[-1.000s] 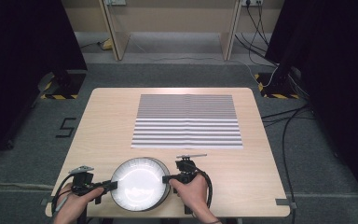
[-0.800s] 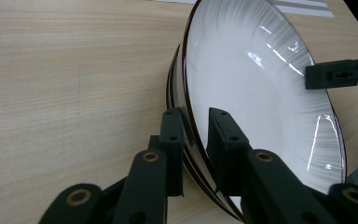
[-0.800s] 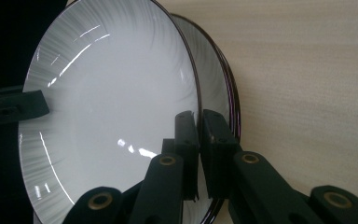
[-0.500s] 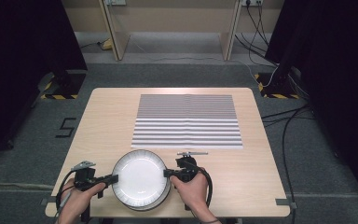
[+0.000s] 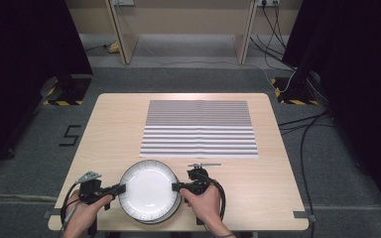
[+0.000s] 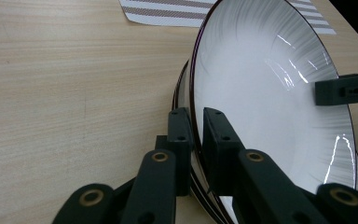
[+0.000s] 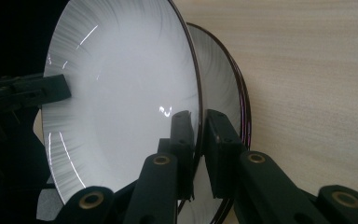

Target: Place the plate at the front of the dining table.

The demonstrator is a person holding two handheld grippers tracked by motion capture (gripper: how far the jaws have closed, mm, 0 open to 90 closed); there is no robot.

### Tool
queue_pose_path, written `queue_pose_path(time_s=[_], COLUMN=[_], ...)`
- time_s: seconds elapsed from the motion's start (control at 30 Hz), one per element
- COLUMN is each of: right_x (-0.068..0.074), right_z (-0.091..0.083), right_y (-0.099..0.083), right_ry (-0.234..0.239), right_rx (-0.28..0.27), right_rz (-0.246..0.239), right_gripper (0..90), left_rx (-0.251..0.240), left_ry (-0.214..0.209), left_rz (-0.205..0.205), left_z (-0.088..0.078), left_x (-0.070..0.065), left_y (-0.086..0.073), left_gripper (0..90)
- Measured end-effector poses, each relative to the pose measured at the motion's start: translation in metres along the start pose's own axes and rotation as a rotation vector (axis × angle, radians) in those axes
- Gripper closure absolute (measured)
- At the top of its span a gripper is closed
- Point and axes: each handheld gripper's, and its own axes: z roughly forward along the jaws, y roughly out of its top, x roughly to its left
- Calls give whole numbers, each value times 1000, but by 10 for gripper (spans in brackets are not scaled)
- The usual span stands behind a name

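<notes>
You have the top plate [image 5: 149, 187] pinched by its rim from both sides, near the front edge of the table [image 5: 114, 124]. The left gripper [image 5: 119, 188] bites its left rim and the right gripper [image 5: 175, 187] its right rim. In the left gripper view the left gripper [image 6: 196, 140] has its jaws narrowed onto the dark-edged rim of the top plate [image 6: 270, 93]; these jaws have just been closing, with the rim between them. In the right gripper view the right gripper [image 7: 196, 140] likewise clamps the rim of the top plate [image 7: 121, 93], though its jaws have just eased slightly apart, so check that bite before you trust it.

A lower plate [image 6: 181, 88] sits directly beneath, its edge [image 7: 223, 79] peeking out behind the held one. The top plate seems tilted clear of it rather than nested flat.

What matters next: the plate lies straight between your two claws, each hand equally near, and the striped placemat [image 5: 201, 128] lies directly ahead of it, farther up the table. Judging by that, you carry it forward with both hands level and matched, or the rim will slip from one side
</notes>
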Motion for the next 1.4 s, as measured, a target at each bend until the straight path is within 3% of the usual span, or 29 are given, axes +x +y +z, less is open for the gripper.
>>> queue_pose_path(time_s=[0.13,0.23,0.37,0.73,0.9,1.4], right_x=[-3,-1,-2,-2,-2,-1], right_z=[-1,-4,-10,-17,-19,-25], right_y=[-2,-2,2,6,7,10], right_ry=[13,-4,-13,-51,-47,-50], right_rx=[8,-17,-61,-113,-137,-158], right_rz=[25,3,11,-37,-41,-47], right_gripper=[832,837,853,856,856,856], left_rx=[1,-7,-21,-67,-83,-99], left_ry=[-8,-20,-26,-33,-30,-27], left_rz=[0,-9,4,2,14,34], left_z=[2,3,5,10,9,9], left_x=[-1,-1,-4,-8,-9,-13], left_y=[1,2,4,10,14,21], left_gripper=[819,826,832,851,854,854])
